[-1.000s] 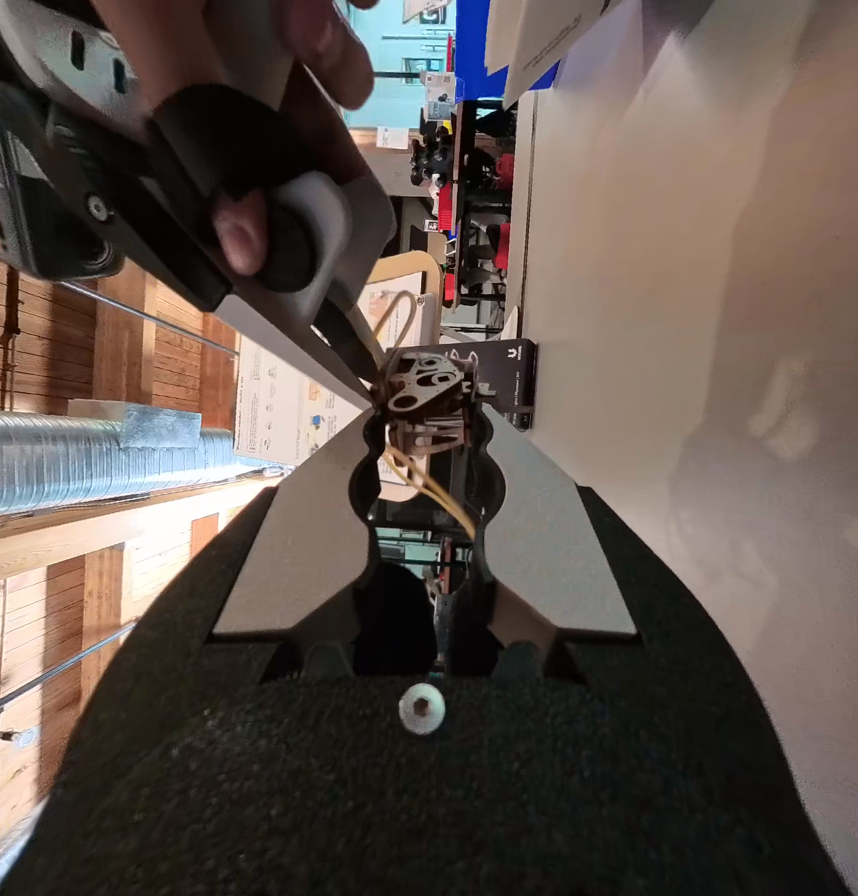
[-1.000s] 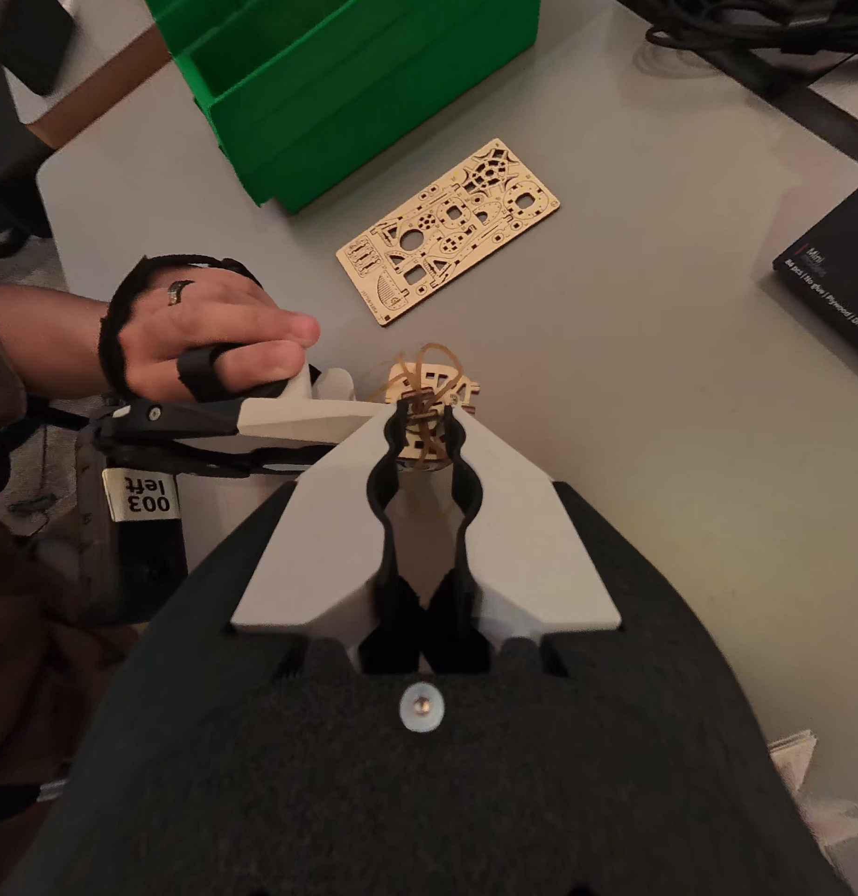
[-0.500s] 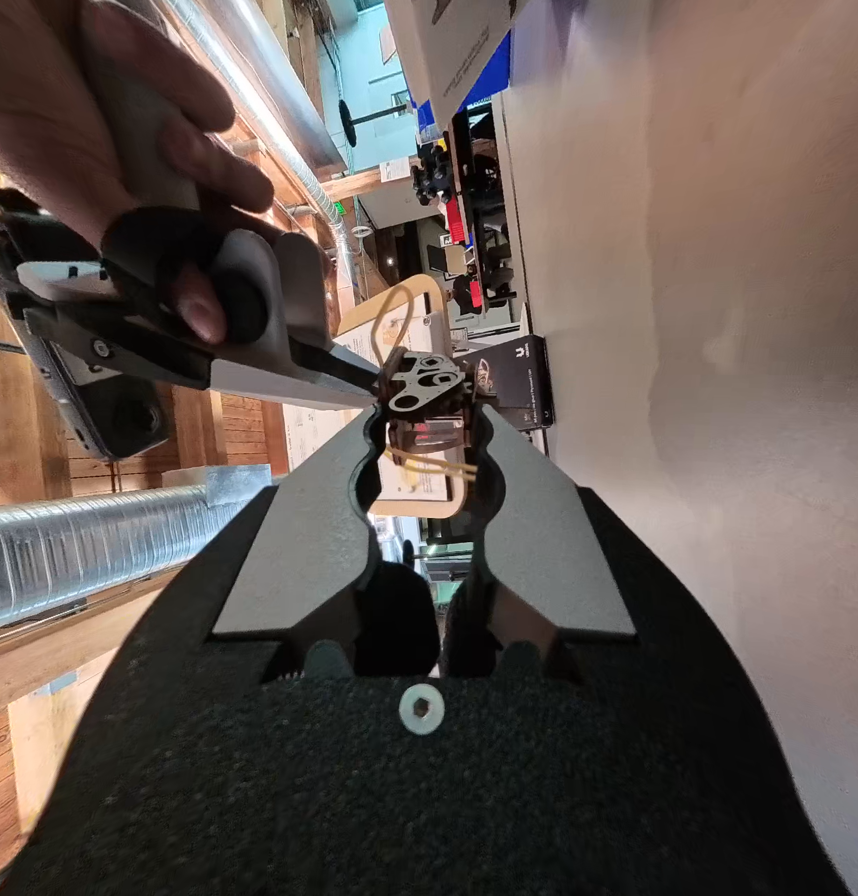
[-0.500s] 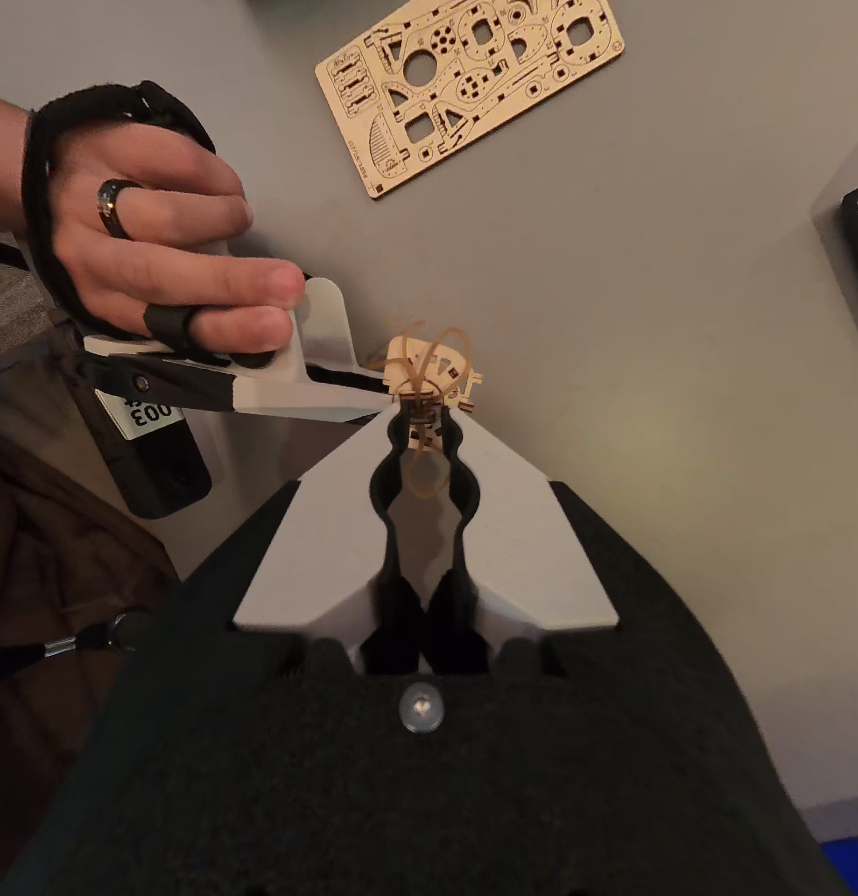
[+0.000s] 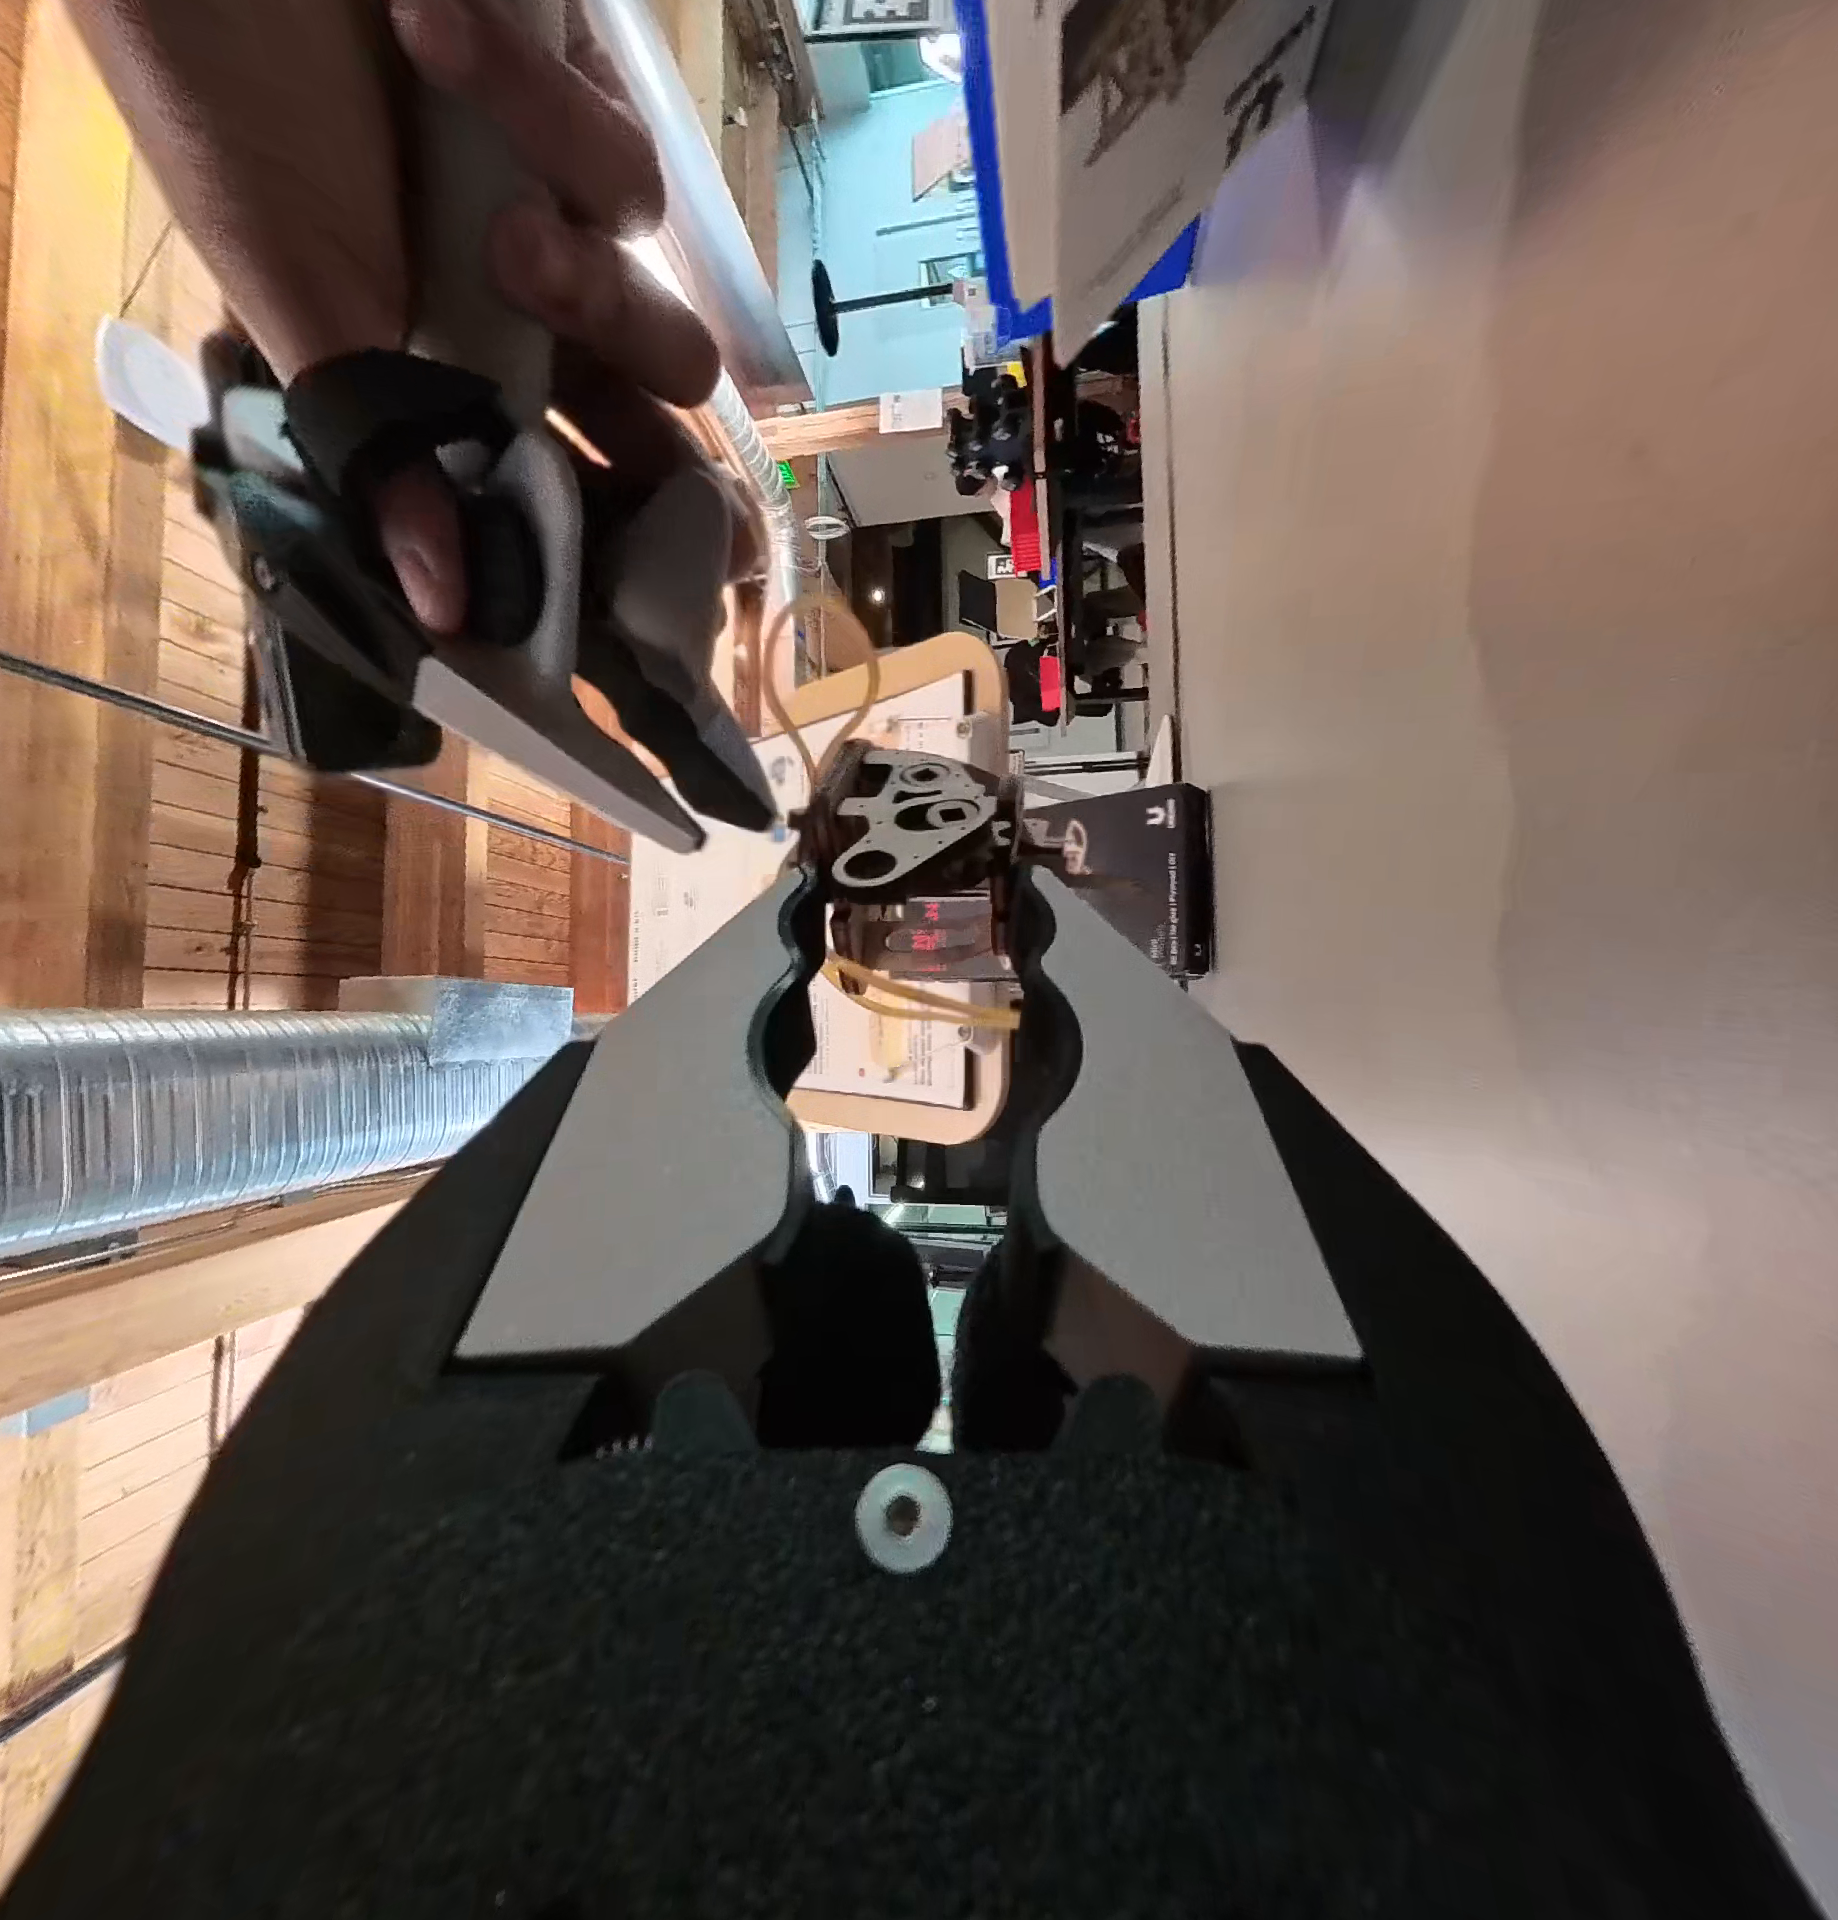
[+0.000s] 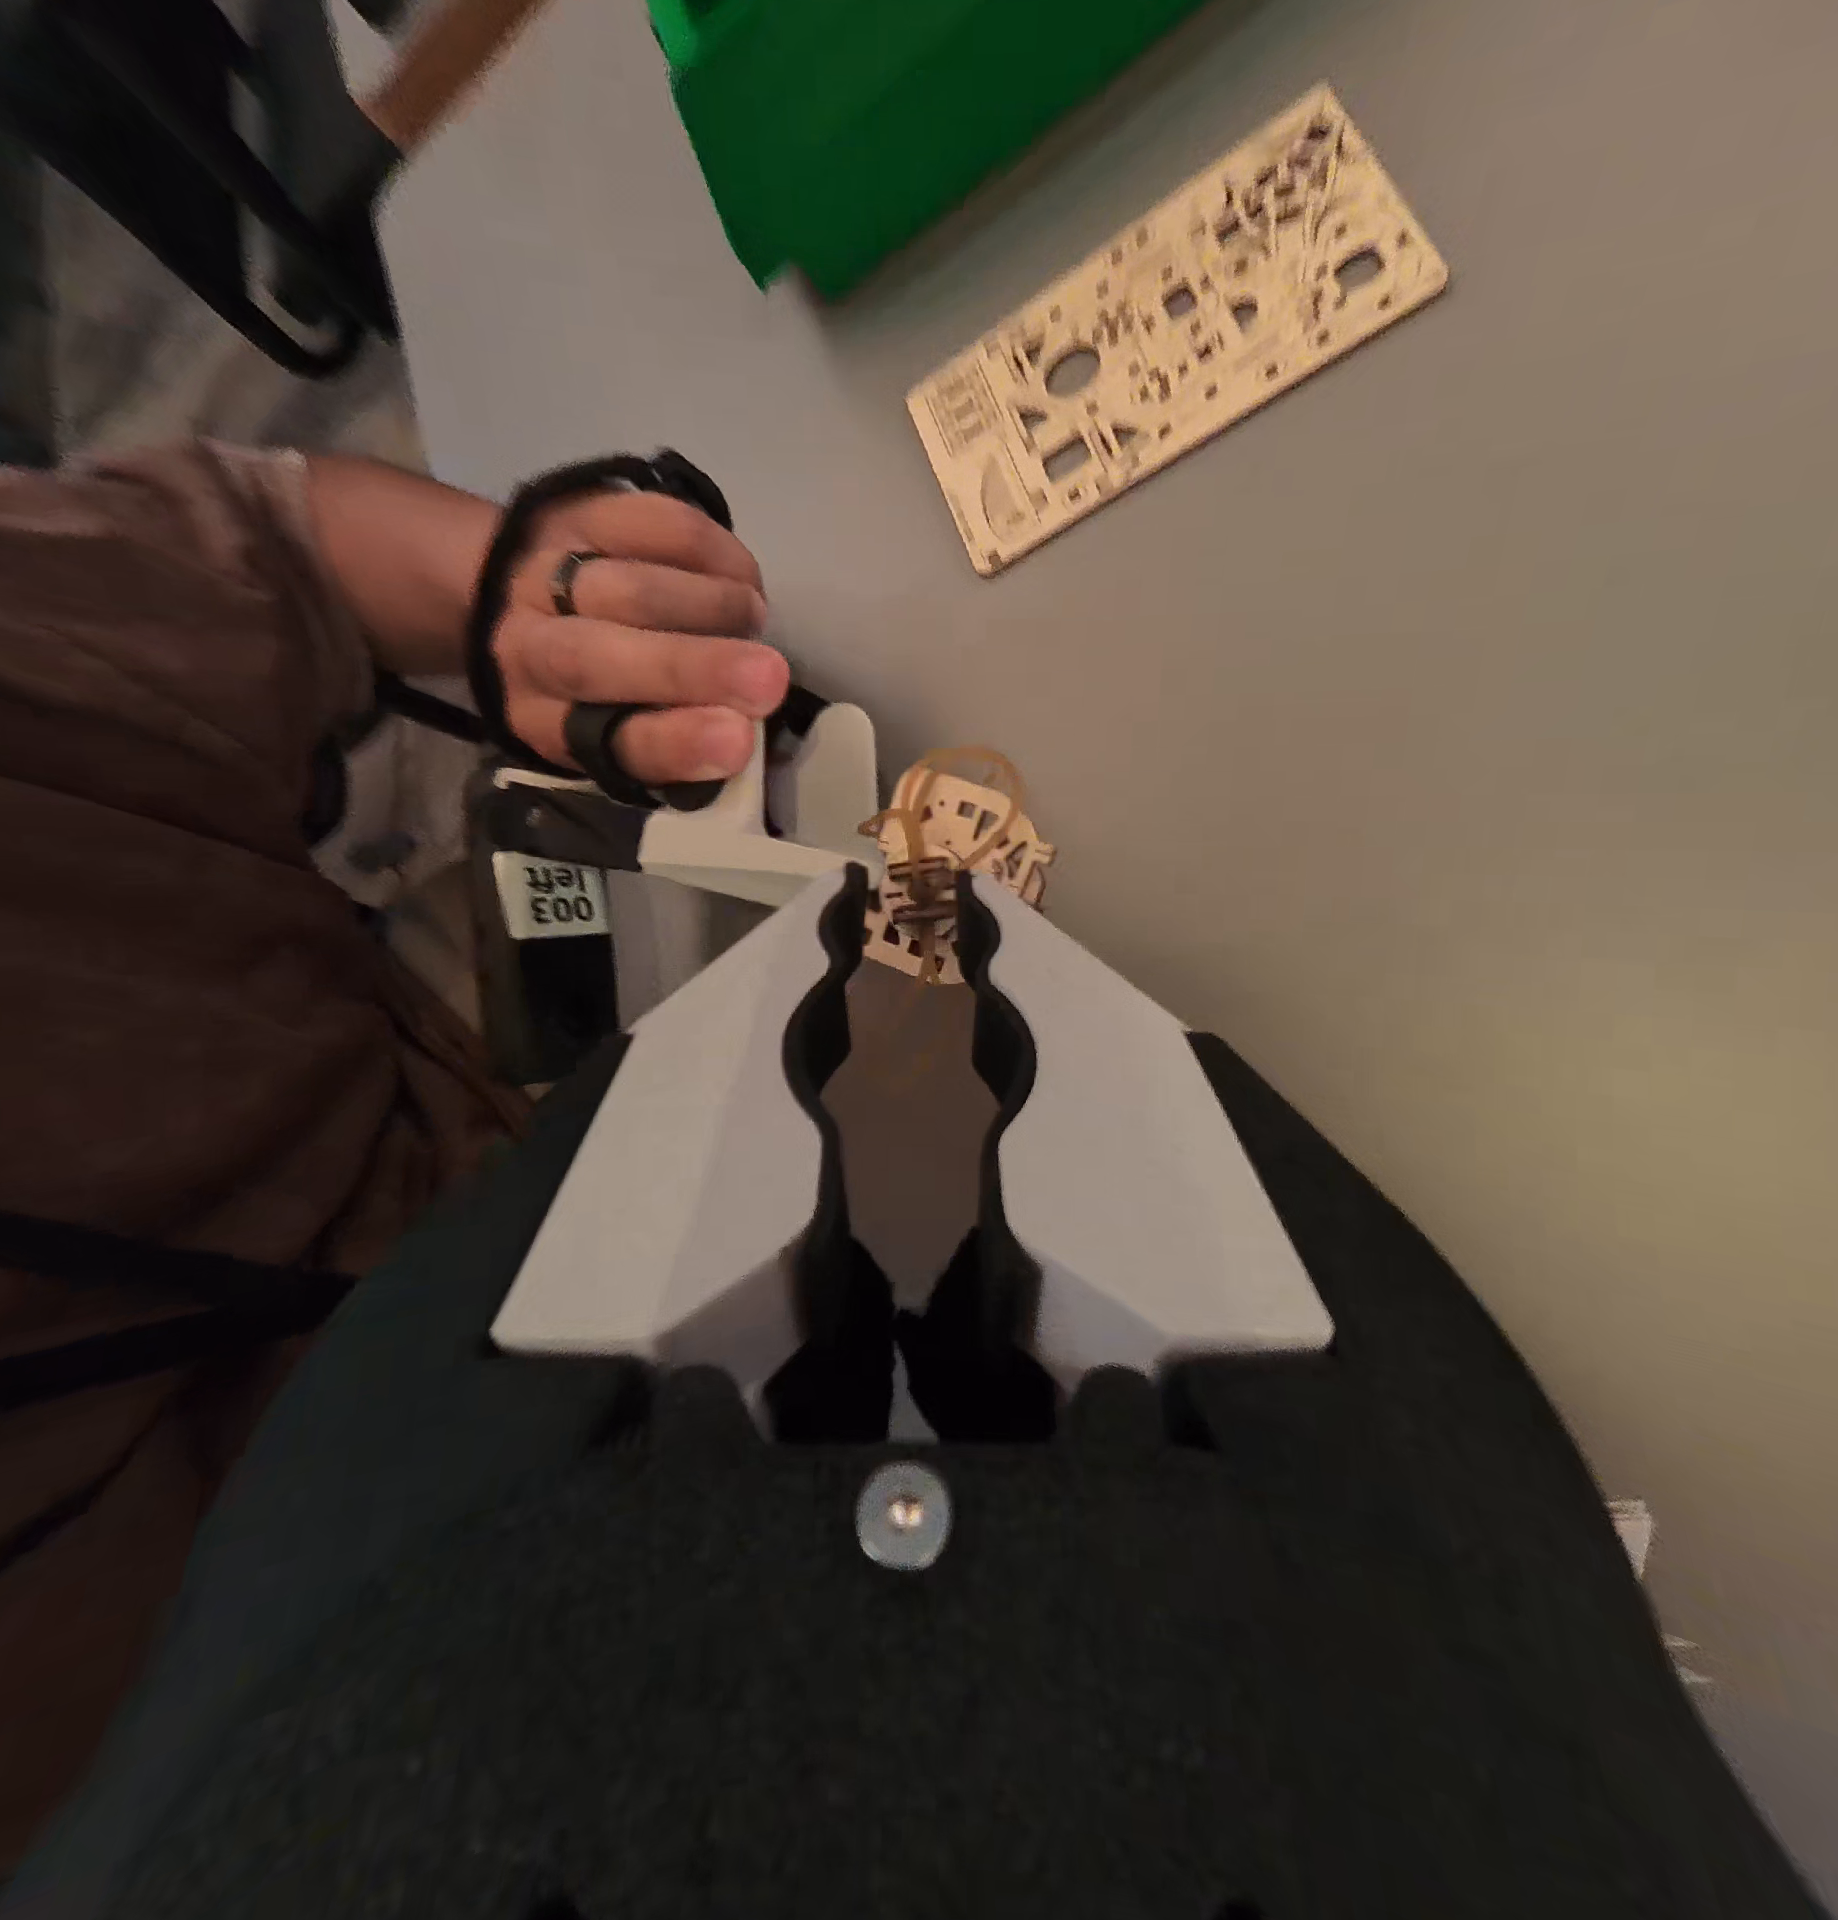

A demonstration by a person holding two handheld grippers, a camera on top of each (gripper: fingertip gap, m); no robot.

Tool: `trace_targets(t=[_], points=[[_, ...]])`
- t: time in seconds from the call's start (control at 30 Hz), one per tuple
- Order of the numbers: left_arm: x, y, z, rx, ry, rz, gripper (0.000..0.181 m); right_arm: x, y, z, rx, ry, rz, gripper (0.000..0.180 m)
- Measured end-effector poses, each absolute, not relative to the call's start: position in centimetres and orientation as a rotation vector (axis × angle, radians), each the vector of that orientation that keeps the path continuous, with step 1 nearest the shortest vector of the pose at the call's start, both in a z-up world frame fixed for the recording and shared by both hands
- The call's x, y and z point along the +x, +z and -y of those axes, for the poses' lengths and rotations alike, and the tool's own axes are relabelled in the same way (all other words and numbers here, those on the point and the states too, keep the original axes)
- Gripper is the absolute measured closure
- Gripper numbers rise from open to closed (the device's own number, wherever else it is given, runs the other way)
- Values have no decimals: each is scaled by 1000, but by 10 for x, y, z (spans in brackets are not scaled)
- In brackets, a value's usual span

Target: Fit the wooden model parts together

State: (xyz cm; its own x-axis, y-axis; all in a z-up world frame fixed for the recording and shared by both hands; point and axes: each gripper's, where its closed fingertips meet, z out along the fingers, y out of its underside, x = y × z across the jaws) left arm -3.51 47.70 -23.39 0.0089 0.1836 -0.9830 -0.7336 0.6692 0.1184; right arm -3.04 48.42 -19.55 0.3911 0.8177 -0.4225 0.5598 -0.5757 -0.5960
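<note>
A small wooden model [image 5: 915,821] with a tan rubber band [image 5: 821,665] looped on it is held above the table. My left gripper [image 5: 915,894] is shut on it, one fingertip on each side. My right gripper [image 5: 733,828] comes in from the upper left, its tips nearly together at the model's edge. In the right wrist view, the right gripper [image 6: 910,894] pinches a dark part of the model [image 6: 962,821]. There the left gripper [image 6: 865,847] reaches in from the left. The rubber band loops loosely over the model.
A flat wooden parts sheet [image 6: 1175,322] lies on the grey table [image 6: 1466,831], beyond the model. A green bin [image 6: 894,135] stands behind it. A black box [image 5: 1164,883] rests on the table. A person's hand [image 6: 634,665] and brown sleeve fill the left.
The right gripper has swung to a steeper angle while staying at the model. The rubber band loop now stands higher. The left gripper still holds the model.
</note>
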Motion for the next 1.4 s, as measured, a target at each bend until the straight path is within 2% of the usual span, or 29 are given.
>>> trace_targets(t=[0.13, 0.27, 0.47, 0.53, 0.7, 0.87, 1.03, 1.17, 1.4], points=[[-35, -224, -471, -485, 735, -1345, 148, -21, -174, -497, -2150, 1129, 1063, 158], [-33, -218, -460, -469, 666, -1317, 148, -19, -196, -480, -2194, 1573, 966, 128], [-26, -223, -447, -431, 630, -1336, 148, -21, -222, -446, -2357, 2080, 907, 105], [-25, -223, -447, -436, 618, -1338, 148, -24, -226, -442, -2375, 2112, 904, 106], [-24, -223, -444, -427, 617, -1341, 148, -32, -228, -438, -2387, 2177, 862, 124], [-24, -225, -443, -418, 613, -1348, 148, -32, -229, -436, -2388, 2206, 843, 124], [-25, -222, -445, -421, 617, -1340, 147, -33, -221, -439, -2375, 2238, 804, 112], [-25, -220, -442, -415, 612, -1335, 148, -32, -218, -443, -2367, 2264, 779, 111], [-24, -223, -440, -408, 609, -1348, 147, -35, -226, -441, -2406, 2268, 794, 126]])
